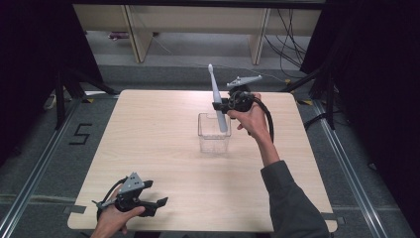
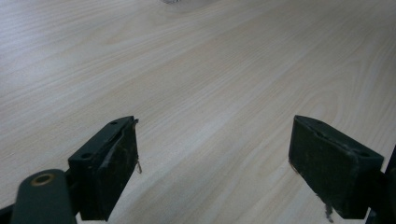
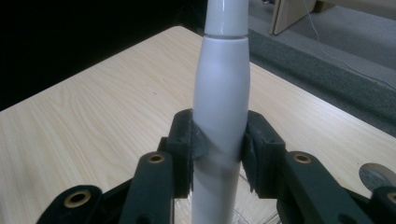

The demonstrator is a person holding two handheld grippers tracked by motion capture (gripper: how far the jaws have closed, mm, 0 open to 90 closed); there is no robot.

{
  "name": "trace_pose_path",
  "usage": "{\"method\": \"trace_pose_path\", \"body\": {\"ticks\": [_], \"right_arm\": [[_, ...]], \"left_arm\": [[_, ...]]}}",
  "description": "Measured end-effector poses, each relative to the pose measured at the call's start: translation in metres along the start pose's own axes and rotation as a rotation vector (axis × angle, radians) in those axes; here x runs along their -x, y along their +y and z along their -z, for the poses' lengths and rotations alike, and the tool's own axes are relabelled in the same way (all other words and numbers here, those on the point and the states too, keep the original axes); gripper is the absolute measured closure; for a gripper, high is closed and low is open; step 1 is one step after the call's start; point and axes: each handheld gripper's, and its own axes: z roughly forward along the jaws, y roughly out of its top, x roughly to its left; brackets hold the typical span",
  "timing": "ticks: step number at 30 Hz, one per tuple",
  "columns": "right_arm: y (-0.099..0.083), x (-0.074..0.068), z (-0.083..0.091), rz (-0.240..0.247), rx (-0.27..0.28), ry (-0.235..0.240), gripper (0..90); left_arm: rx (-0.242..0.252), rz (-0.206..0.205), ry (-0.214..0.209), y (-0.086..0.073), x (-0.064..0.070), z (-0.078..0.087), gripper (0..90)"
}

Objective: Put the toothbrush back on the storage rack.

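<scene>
A white electric toothbrush [image 1: 216, 97] stands nearly upright, brush head up, above a clear square cup [image 1: 214, 133] in the middle of the wooden table [image 1: 153, 144]. My right gripper [image 1: 218, 105] is shut on the toothbrush handle, its lower end just over the cup's rim. Seen up close in the right gripper view, the toothbrush [image 3: 221, 107] is clamped between both black pads of my right gripper [image 3: 218, 147]. Down at the table's front left corner, my left gripper [image 1: 159, 206] rests open. Bare wood lies between the spread jaws of that left gripper [image 2: 212, 161].
Beyond the table's far edge are a grey floor, wooden furniture legs [image 1: 138, 37] and loose cables [image 1: 289, 47]. Dark curtains and tripod legs [image 1: 64, 91] flank both sides. A metal rail [image 1: 29, 183] runs along the floor at left.
</scene>
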Motion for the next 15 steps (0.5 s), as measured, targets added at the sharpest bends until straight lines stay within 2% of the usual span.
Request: {"method": "trace_pose_path", "body": {"ticks": [2, 3, 4, 6, 8, 9, 12, 15], "right_arm": [[-0.001, 0.000, -0.003, -0.011, -0.011, 0.001, 67.2], [-0.001, 0.000, -0.004, -0.003, -0.011, -0.005, 67.2], [-0.001, 0.000, -0.006, -0.009, -0.004, -0.001, 67.2], [-0.002, 0.000, -0.007, -0.010, -0.025, -0.004, 67.2], [-0.002, 0.001, -0.009, 0.008, -0.025, -0.012, 67.2], [-0.003, 0.001, -0.011, -0.007, -0.025, 0.000, 67.2], [-0.004, 0.002, -0.013, 0.009, -0.035, -0.013, 67.2], [-0.007, 0.002, -0.020, -0.007, -0.037, -0.017, 67.2]], "left_arm": [[0.005, -0.001, 0.010, 0.000, 0.000, 0.000, 15.1], [-0.008, -0.002, 0.011, 0.000, 0.000, 0.001, 15.1], [0.005, -0.001, 0.010, 0.000, 0.000, 0.000, 15.1], [0.005, 0.001, 0.004, 0.000, 0.000, 0.000, 15.1], [0.005, 0.000, 0.003, 0.000, 0.000, 0.000, 15.1], [0.005, 0.000, 0.004, 0.000, 0.000, 0.000, 15.1], [-0.003, 0.001, 0.003, 0.000, 0.000, 0.001, 15.1], [0.006, -0.003, 0.008, 0.000, 0.000, 0.000, 15.1]]}}
